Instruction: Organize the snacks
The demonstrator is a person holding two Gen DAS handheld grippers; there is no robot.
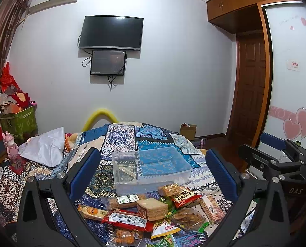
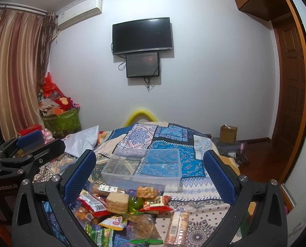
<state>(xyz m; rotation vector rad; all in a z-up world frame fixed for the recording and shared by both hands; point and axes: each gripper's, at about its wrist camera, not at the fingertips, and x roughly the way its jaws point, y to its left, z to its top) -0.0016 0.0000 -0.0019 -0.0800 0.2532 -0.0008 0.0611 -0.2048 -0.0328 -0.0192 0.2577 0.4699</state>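
Note:
A pile of wrapped snacks (image 1: 153, 212) lies on the patterned bedspread, also in the right wrist view (image 2: 128, 207). It holds a red packet (image 1: 128, 219), a wafer block (image 1: 152, 209) and a long biscuit pack (image 2: 176, 225). Behind it stands an empty clear plastic box (image 1: 151, 168), also in the right wrist view (image 2: 142, 169). My left gripper (image 1: 153, 177) is open and empty above the pile. My right gripper (image 2: 151, 177) is open and empty, to the right of the left one. The right gripper's body shows at the left wrist view's right edge (image 1: 276, 160).
The bed's patterned spread (image 1: 122, 138) fills the middle. A white pillow (image 1: 44, 146) lies at the left. A green storage box (image 2: 62, 119) piled with things stands by the curtain. A cardboard box (image 2: 228, 133) sits on the floor near the wooden door (image 1: 251, 90).

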